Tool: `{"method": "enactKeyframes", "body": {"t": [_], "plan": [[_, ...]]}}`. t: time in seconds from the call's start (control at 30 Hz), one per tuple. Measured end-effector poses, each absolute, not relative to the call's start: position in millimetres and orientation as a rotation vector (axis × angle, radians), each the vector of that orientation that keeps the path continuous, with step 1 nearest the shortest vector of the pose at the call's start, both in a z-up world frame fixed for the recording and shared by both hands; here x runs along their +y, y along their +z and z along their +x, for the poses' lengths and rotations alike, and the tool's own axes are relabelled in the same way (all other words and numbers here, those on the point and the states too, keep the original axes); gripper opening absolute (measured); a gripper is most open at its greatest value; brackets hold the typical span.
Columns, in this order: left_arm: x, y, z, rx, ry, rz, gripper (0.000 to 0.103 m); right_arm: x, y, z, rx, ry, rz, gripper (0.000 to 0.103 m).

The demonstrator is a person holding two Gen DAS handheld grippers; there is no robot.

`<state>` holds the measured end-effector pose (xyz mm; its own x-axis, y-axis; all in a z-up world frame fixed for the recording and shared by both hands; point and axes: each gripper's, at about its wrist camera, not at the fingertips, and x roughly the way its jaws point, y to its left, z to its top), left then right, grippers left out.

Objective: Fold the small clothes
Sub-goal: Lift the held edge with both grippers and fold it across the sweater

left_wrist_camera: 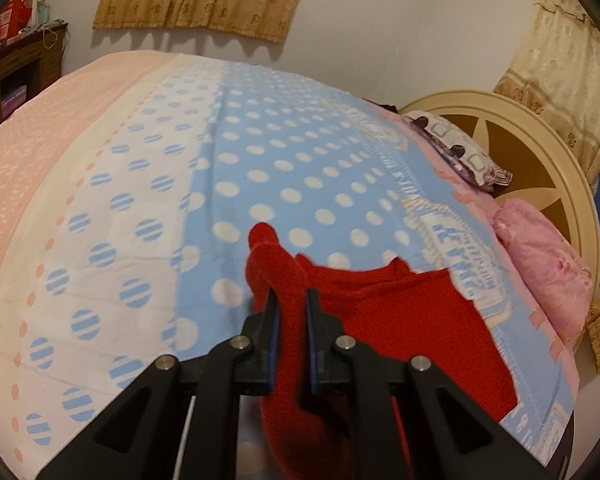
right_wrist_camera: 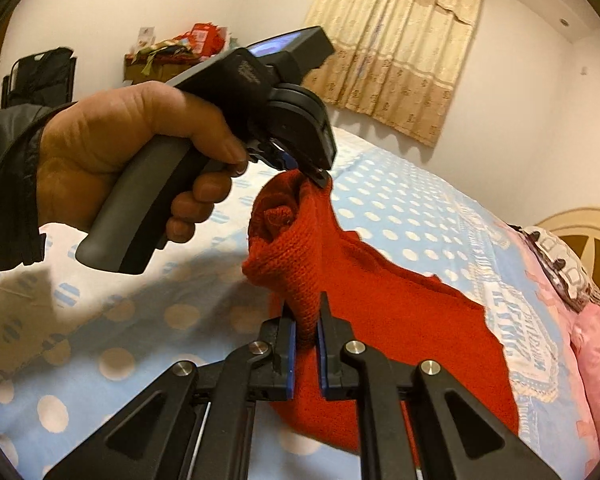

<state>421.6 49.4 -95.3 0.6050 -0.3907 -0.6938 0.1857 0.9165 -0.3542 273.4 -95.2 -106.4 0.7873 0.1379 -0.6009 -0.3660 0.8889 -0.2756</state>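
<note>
The red knitted garment (right_wrist_camera: 400, 332) is a small sweater of plain, even stitch, solid red with no pattern. Most of its body lies spread on the polka-dot bedspread (left_wrist_camera: 284, 168), toward the side of it that carries the lettered border, with one straight edge reaching that border. One end is lifted off the bedspread and bunched into a narrow, rumpled ridge, drawn up at two points. A rolled cuff or hem curls at the top of the raised part.
</note>
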Motion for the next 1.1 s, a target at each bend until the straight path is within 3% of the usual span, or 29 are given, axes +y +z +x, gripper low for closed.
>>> {"method": "enactKeyframes", "body": {"t": [0.6,1.1], "plan": [[-46,-59,429,0.82,-0.454,-0.197,0.011,-159,-95,267,0.606,0.194,-0.25,0.007],[-136,-71,437,0.868,-0.564,-0.145,0.011,-232,-100,262,0.679,0.114,-0.136,0.007]]}}
